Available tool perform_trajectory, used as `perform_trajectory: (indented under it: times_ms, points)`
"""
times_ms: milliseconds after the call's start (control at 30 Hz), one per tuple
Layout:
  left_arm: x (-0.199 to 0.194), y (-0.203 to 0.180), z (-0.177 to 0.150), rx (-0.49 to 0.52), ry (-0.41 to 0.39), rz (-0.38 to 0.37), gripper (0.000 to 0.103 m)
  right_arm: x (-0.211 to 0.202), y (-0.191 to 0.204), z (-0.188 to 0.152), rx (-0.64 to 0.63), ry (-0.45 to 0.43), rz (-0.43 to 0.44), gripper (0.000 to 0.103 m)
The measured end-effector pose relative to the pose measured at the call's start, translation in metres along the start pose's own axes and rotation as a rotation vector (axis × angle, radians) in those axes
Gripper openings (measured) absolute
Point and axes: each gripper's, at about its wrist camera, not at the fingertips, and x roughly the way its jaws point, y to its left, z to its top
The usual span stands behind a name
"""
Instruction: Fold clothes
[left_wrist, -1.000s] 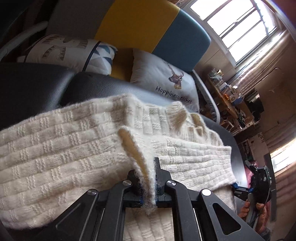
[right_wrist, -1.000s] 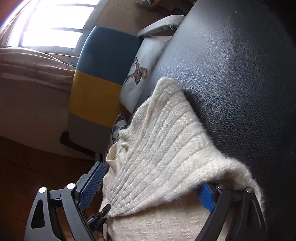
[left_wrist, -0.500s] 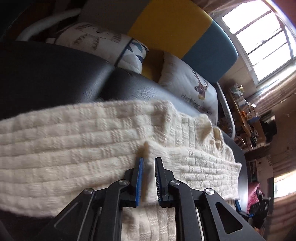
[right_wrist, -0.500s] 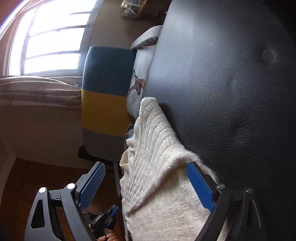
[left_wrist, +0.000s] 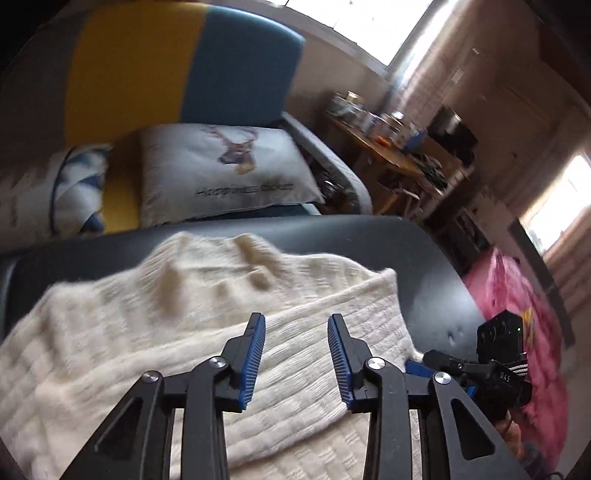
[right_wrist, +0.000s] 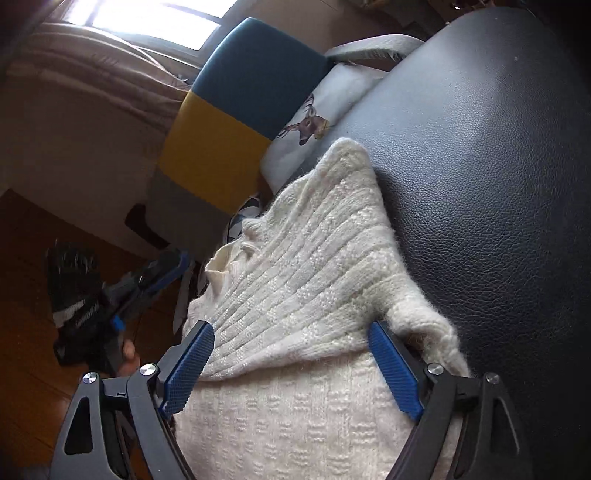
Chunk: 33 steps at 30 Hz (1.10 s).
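In the left wrist view, the left gripper (left_wrist: 296, 334) hung above the cream, basket-weave knitted sweater (left_wrist: 155, 332), its blue-padded jaws partly apart after just opening — nothing was pinched between them, only the knit lying below and beyond the gap. The sweater lay folded over itself on a black leather-look seat cushion (left_wrist: 424, 266), a folded edge running diagonally just ahead of the jaws. Beyond the jaws stood a white pillow printed with a deer head (left_wrist: 225, 170), and behind it a chair back in yellow and teal panels (left_wrist: 177, 62). To the right of the jaws, low down, the right gripper (left_wrist: 417, 367) showed at the sweater's edge, a person's fingers under it. The picture was blurred.

In the right wrist view, the right gripper (right_wrist: 291, 354) stood with its jaws wide apart, straddling a folded layer of the sweater (right_wrist: 303, 280); the right-hand pad (right_wrist: 395, 369) lay against a fuzzy ribbed hem, the left-hand one clear of the knit — no grip. The seat cushion (right_wrist: 480, 184) filled the space right of the jaws. Left of the jaws, the left gripper (right_wrist: 162, 271) hung over a wooden floor (right_wrist: 26, 258).
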Motion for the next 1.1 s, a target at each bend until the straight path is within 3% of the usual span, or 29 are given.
perform_trajectory:
  times_ms: [100,200,367,633,700,833,1100]
  points:
    - [0.049,-0.043,0.029,0.17,0.066,-0.042,0.045,-0.005,-0.003,-0.007,-0.046,-0.016,0.024,0.082]
    - [0.096,-0.068,0.052,0.257,0.131,-0.09,0.047,-0.006,-0.001,-0.01,-0.066,-0.02,0.031,0.082]
    - [0.154,-0.078,0.068,0.278,0.253,-0.181,0.047,-0.01,-0.001,-0.012,-0.092,-0.022,0.039,0.082]
    - [0.196,-0.087,0.067,0.312,0.389,-0.249,0.044,-0.008,0.002,-0.018,-0.114,-0.031,0.017,0.082]
    - [0.196,-0.089,0.067,0.325,0.362,-0.248,0.008,-0.007,0.004,-0.019,-0.125,-0.03,-0.006,0.08]
    - [0.207,-0.078,0.059,0.281,0.291,-0.163,0.007,-0.005,0.006,-0.022,-0.139,-0.025,-0.033,0.079]
    - [0.189,-0.074,0.059,0.2,0.216,-0.157,0.011,-0.003,0.005,-0.021,-0.137,-0.027,-0.038,0.079]
